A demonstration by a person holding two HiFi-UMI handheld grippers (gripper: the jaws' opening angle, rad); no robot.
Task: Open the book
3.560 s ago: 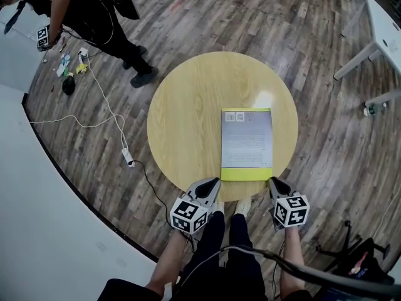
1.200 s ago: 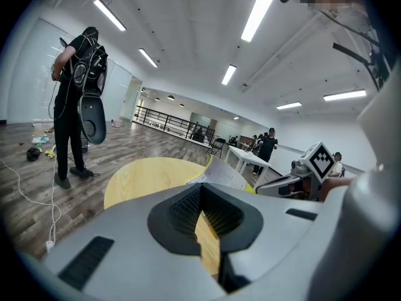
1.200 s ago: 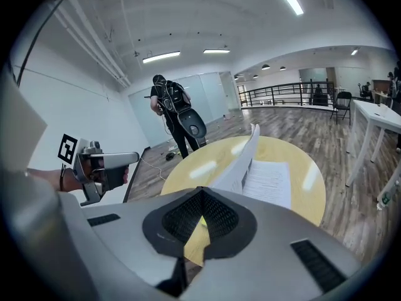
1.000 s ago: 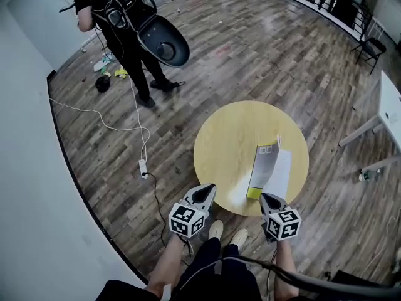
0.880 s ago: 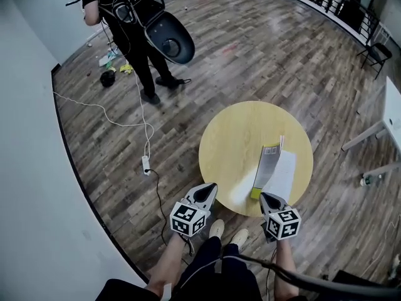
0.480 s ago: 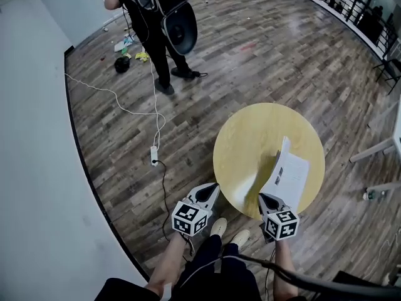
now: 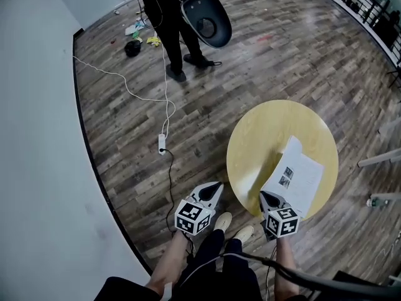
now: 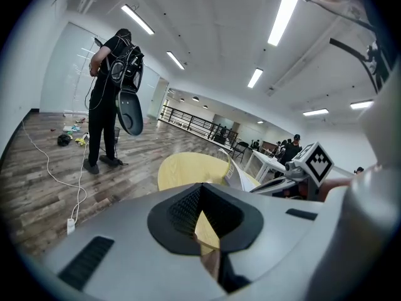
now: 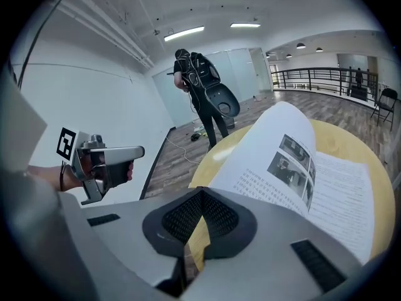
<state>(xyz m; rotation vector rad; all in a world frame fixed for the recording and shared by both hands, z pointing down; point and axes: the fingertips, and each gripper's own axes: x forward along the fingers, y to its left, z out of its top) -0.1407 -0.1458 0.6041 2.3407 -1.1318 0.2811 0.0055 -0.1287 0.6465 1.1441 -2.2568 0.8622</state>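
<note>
The right gripper (image 7: pixel 266 197) has its jaws closed together. Its tips sit at the near corner of a lifted leaf, and no view settles whether paper is pinched between them. The left gripper (image 7: pixel 213 185) is likewise closed with nothing between its jaws. It hangs off the table, over the floor just beside the near-left rim. The book (image 7: pixel 297 177) lies open on the right half of the round yellow table (image 7: pixel 263 130), with its near short end close to the rim by the right gripper. Its long axis runs away from the person, leaning rightward in the head view. The lifted leaf arches up and over toward the flat page on the right. In the right gripper view that leaf (image 9: pixel 276 162) is white, with lines of print and two small grey photographs, and the flat page beyond carries text only. The table's left half and far part are bare. To the left there is open wooden floor (image 7: pixel 125 155), crossed by a white cable (image 7: pixel 135 93) ending in a power strip (image 7: pixel 161 144). A second person (image 7: pixel 175 17) stands well beyond the table.
</note>
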